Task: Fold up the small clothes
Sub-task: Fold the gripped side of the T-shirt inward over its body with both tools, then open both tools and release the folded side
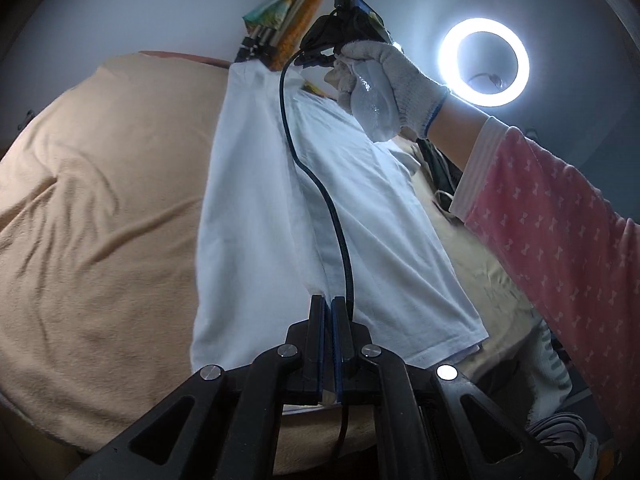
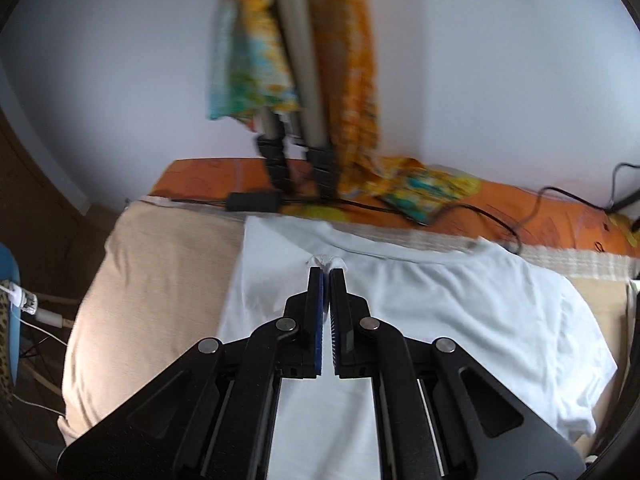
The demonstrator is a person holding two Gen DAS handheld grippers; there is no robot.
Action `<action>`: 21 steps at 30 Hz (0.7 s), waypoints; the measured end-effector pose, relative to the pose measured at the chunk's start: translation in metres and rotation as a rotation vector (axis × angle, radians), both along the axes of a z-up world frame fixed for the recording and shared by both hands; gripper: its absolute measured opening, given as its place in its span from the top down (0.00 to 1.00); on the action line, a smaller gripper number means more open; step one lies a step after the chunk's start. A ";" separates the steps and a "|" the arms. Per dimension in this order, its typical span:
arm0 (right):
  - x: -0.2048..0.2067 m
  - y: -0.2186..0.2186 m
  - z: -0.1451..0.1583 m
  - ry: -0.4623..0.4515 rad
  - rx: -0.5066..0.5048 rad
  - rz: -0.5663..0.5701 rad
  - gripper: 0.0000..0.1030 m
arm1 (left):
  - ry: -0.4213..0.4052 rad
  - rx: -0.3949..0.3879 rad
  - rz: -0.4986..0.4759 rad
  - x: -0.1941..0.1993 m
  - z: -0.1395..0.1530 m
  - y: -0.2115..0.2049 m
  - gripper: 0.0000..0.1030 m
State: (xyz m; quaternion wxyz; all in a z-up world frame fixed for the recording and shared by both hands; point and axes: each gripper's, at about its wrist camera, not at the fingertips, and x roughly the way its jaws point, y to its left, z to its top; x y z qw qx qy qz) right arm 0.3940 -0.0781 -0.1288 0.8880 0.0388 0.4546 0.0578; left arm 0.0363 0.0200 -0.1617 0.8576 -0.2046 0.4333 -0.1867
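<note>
A white T-shirt point(image 1: 256, 208) lies on a beige blanket point(image 1: 100, 208). My left gripper point(image 1: 328, 298) is shut on a raised fold of the shirt near its hem. The right gripper point(image 1: 344, 16) shows at the far end of the shirt, held by a gloved hand point(image 1: 384, 76), lifting the same fold line. In the right wrist view my right gripper point(image 2: 327, 270) is shut on a pinch of the white T-shirt point(image 2: 460, 304) just below the collar. The shirt's right half lies flat with its sleeve spread.
A black cable point(image 1: 316, 184) runs from the right gripper down to my left gripper. A ring light point(image 1: 485, 62) glows at the upper right. Tripod legs point(image 2: 304, 132) draped with colourful cloth stand on an orange sheet point(image 2: 540, 216) behind the shirt. A pink sleeve point(image 1: 560, 232) crosses the right.
</note>
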 end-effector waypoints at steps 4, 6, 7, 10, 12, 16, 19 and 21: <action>0.001 -0.017 -0.009 0.012 -0.010 -0.004 0.96 | 0.007 0.014 -0.023 0.005 0.000 -0.009 1.00; 0.003 -0.017 -0.017 0.024 -0.024 0.000 0.96 | 0.010 0.023 -0.040 0.006 -0.001 -0.013 1.00; 0.005 -0.017 -0.019 0.035 -0.030 0.001 0.96 | 0.011 0.026 -0.048 0.008 -0.001 -0.017 0.99; 0.004 -0.018 -0.023 0.047 -0.044 0.000 0.82 | 0.007 0.036 -0.081 0.004 -0.002 -0.027 0.87; 0.000 -0.019 -0.020 0.030 -0.082 -0.008 0.58 | 0.008 0.036 -0.096 0.002 -0.001 -0.028 0.71; -0.016 -0.029 -0.005 -0.003 -0.103 -0.009 0.52 | -0.003 0.032 -0.113 -0.007 0.003 -0.029 0.70; -0.031 -0.043 0.009 -0.025 -0.104 -0.024 0.51 | -0.020 0.023 -0.134 -0.018 0.010 -0.027 0.70; -0.046 -0.055 0.021 -0.047 -0.091 -0.034 0.51 | -0.041 0.036 -0.149 -0.026 0.016 -0.028 0.70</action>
